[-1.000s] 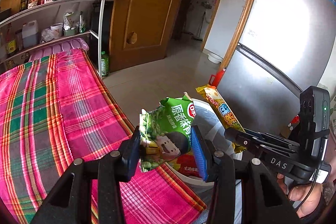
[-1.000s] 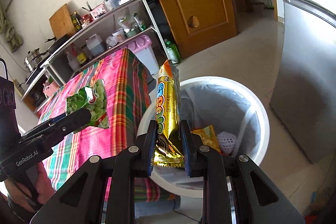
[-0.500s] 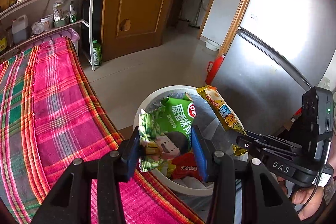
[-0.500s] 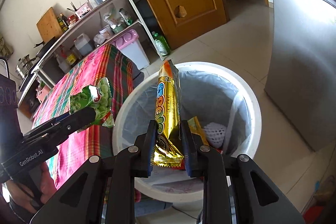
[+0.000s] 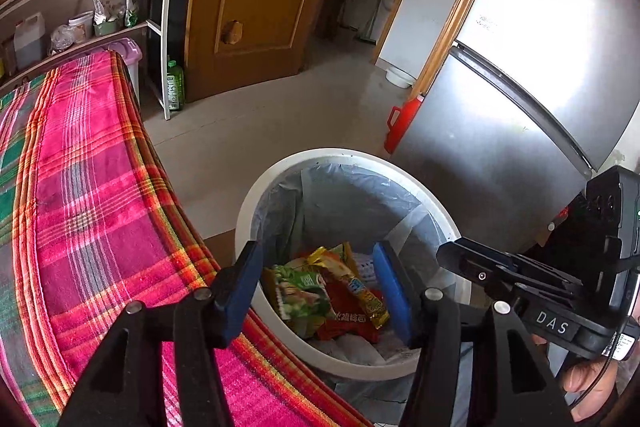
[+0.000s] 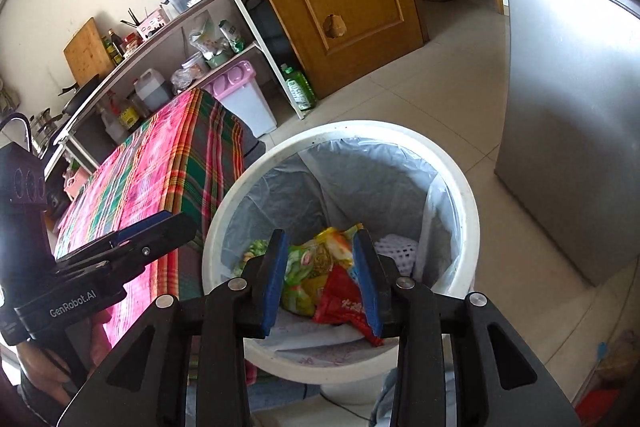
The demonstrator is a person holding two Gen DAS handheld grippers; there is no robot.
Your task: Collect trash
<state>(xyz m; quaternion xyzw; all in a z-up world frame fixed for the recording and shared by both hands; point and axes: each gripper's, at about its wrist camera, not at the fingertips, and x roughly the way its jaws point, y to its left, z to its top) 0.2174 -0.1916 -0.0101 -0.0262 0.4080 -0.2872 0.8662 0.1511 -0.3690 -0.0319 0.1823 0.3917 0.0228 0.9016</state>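
I'm holding both claws over the round white plastic trash bin w/ a pale translucent liner [image 5: 256,203] [image 6: 468,211]. Left claw [image 5: 316,287]: jaws have just been opening, now standing released, nothing between the blue pads. Right claw [image 6: 322,279]: same, jaws have just been opening, now released and empty. The green snack bag [image 5: 300,291] [image 6: 300,267] is lying inside the bin on the pile, beside the long yellow-gold wrapper [image 5: 360,291] [image 6: 340,243], which is resting across a red packet [image 5: 348,319] [image 6: 340,303]. A white foam net [image 6: 396,251] is lying at the bin's far side. The bin is standing on the floor just beside the counter covered w/ a pink-green plaid cloth [image 5: 88,195] [image 6: 168,171]. A silver fridge [image 5: 500,115] [image 6: 568,115] is standing near the bin's other side.
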